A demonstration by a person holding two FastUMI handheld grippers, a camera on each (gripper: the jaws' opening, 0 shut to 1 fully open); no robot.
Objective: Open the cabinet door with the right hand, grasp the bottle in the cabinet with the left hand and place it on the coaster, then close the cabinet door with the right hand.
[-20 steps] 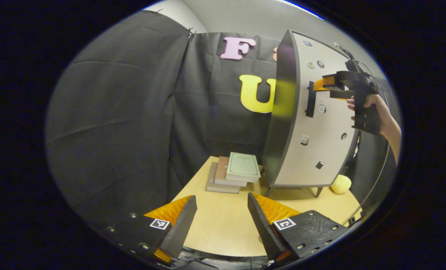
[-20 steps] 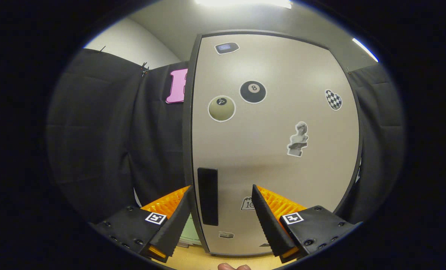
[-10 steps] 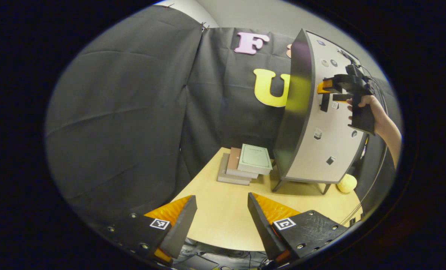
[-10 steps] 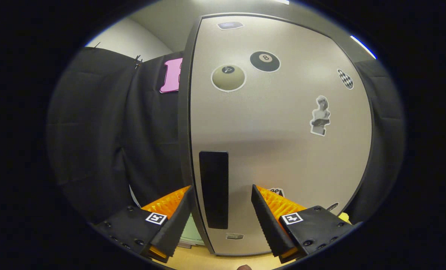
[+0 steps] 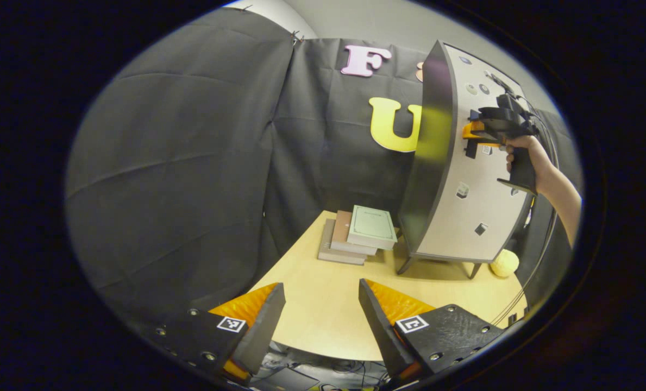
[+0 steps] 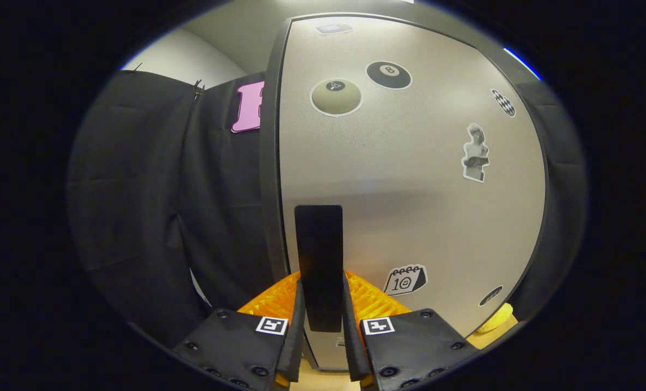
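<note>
Your right gripper [image 6: 323, 326] is clamping both fingers on the cabinet door's [image 6: 409, 179] dark handle [image 6: 318, 260]. Your left gripper [image 5: 320, 320] is hanging spread wide, gripping nothing, over the near edge of the table [image 5: 323, 304]. Farther off, books [image 5: 363, 233] are lying beside the shut cabinet [image 5: 464, 195], a yellow ball [image 5: 503, 263] at its foot.

Recording booth staged as a home corner: black cloth walls pinned up behind a small round wooden tabletop [image 5: 323, 315]. On the tabletop, a sticker-dotted cabinet [image 5: 464, 195]; left of the cabinet, stacked books [image 5: 358, 236]; right of it, a yellow ball [image 5: 503, 264]. Cables under the tabletop edge.
</note>
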